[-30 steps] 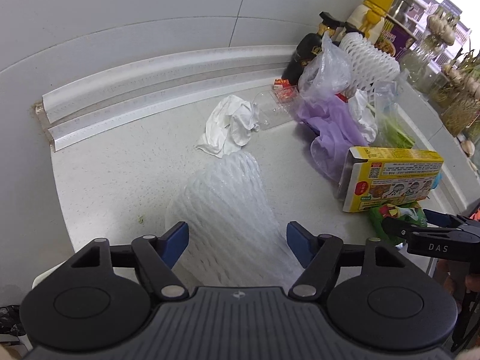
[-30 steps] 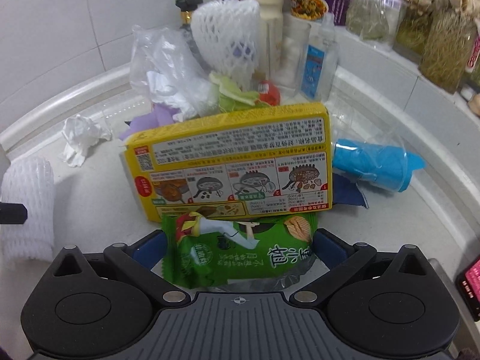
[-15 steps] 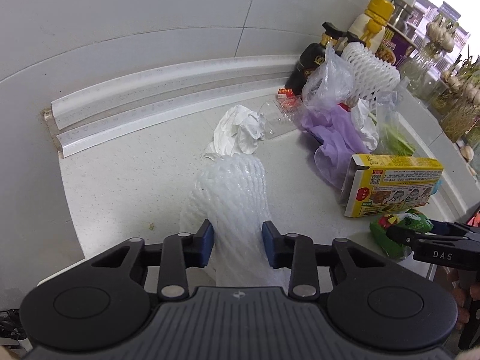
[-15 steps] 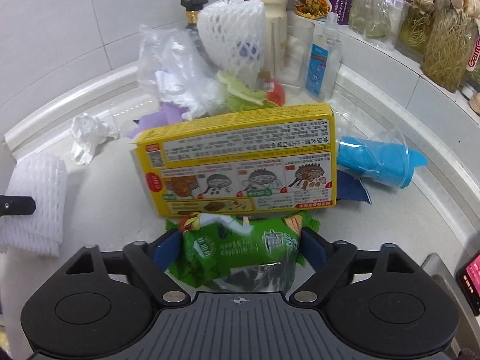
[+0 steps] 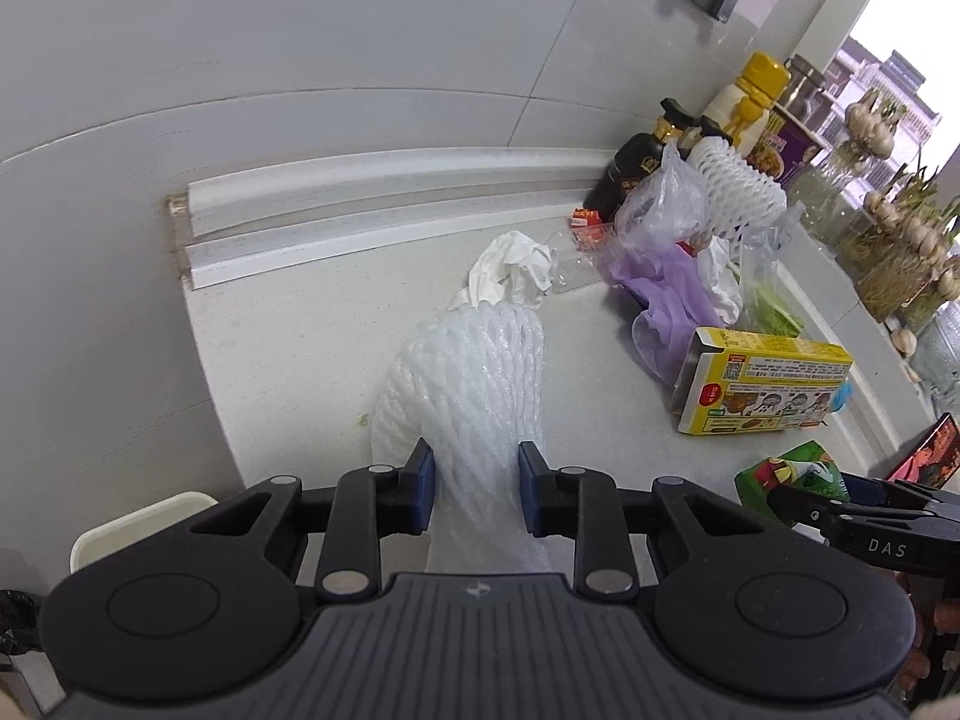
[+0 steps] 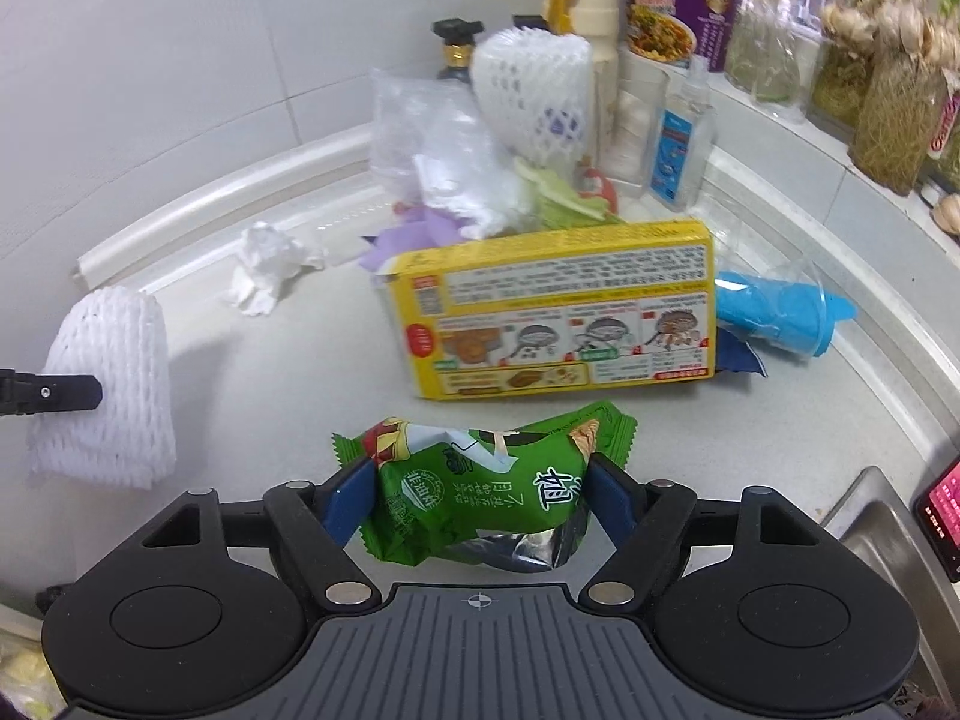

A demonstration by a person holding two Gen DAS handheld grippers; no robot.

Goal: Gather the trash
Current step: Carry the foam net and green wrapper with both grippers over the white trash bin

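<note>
- Because both claws are closing at once, worth looking at one, then the other.
- Left gripper [image 5: 471, 495]: blue pads squeezing in on the white foam net [image 5: 474, 372], with the net between them and pinched narrow at its near end.
- Foam net: hanging just above the counter [image 5: 288, 360] near the front edge, far end pointing toward the crumpled tissue [image 5: 510, 267].
- Probably very light, soft and squishy. Bends and springs back, so no fear of breaking it. Best held across the middle of the tube, not by one thin edge, or might slide out.
- Right gripper [image 6: 477, 498]: pads closing on the green snack bag [image 6: 480, 480], pressing both sides so the bag bulges and wrinkles.
- Snack bag: in the claw near the counter's front, just before the yellow box [image 6: 558, 312].
- Likely light, thin and crinkly, and shiny, so maybe slippery. Best gripped across the puffy middle, as now, not by the zigzag ends.
- More trash well behind: purple glove [image 5: 666, 282], clear plastic bags [image 6: 420, 132], blue cup [image 6: 774, 312].
- Cannot tell where the trash bin is.
</note>
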